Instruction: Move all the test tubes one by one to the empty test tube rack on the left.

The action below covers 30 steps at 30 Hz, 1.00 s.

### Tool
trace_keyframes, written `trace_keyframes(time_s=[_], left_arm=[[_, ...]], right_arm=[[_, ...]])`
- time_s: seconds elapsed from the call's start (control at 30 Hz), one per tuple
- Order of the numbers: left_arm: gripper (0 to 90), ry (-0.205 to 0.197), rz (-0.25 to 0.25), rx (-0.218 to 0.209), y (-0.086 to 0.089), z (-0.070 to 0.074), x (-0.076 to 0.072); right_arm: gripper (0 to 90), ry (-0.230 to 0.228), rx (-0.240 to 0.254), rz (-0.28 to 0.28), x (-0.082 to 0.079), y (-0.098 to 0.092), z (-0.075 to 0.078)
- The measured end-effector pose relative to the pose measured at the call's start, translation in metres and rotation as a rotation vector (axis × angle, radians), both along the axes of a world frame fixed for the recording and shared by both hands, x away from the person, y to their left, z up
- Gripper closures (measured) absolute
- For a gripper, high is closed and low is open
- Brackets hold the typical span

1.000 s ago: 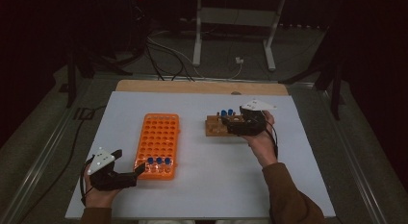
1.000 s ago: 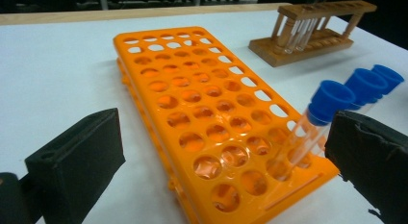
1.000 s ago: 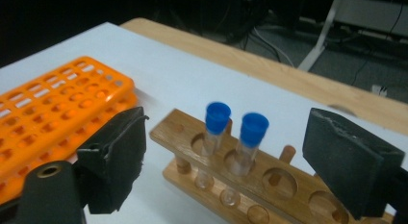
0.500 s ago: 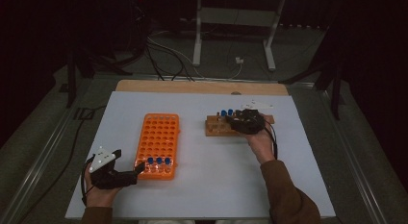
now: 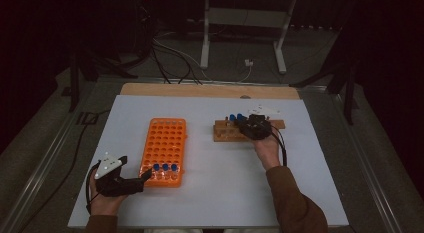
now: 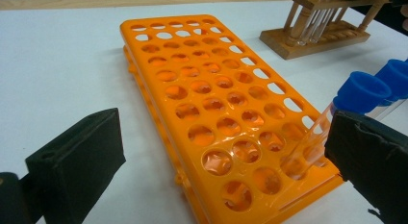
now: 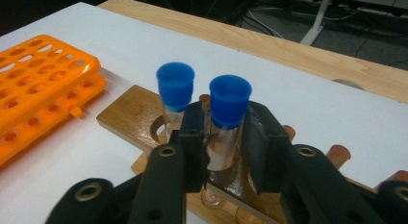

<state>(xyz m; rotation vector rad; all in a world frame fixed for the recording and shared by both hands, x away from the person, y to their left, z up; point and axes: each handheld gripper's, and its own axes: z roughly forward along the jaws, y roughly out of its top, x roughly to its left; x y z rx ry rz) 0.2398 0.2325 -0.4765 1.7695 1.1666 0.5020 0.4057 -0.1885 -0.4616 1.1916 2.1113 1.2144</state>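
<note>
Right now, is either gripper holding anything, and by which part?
The right gripper has just closed on a blue-capped test tube in the wooden rack, gripping its glass just below the cap. The left gripper is open, holding nothing.

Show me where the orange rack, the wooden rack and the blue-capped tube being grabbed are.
orange rack (image 5: pixel 165 143): high view, on its holed top face.
wooden rack (image 7: pixel 126 113): right gripper view, on its bare top board, left end.
blue-capped tube (image 7: pixel 230 100): right gripper view, on its blue cap above the jaws.
</note>
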Motion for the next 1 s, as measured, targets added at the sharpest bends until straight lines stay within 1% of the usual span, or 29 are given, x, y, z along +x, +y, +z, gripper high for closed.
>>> trace_keyframes(time_s=[0.13,0.23,0.37,0.43,0.6,0.77,1.0], left_arm=[[0.7,-0.005,0.002,0.004,0.0,0.0,0.0],[0.7,-0.009,0.007,0.002,0.0,0.001,-0.001],[0.7,-0.014,0.008,0.002,0.001,0.001,-0.001],[0.7,-0.013,0.009,0.002,0.0,0.001,-0.001],[0.7,-0.014,0.008,0.0,0.001,0.001,-0.001],[0.7,-0.016,0.011,-0.002,0.001,0.001,-0.001],[0.7,-0.019,0.019,-0.003,0.001,0.001,-0.001]], right_arm=[[76.5,-0.005,0.008,-0.001,-0.002,0.002,-0.001],[76.8,-0.012,-0.013,0.007,-0.003,0.004,-0.001],[77.0,-0.013,-0.022,0.007,-0.004,0.005,0.0],[77.1,-0.01,-0.017,0.01,-0.004,0.004,0.001],[77.1,-0.018,-0.006,0.008,-0.006,0.004,0.003],[77.1,-0.033,0.011,0.006,-0.009,0.003,0.01],[77.1,-0.052,0.036,-0.003,-0.011,-0.004,0.02]])
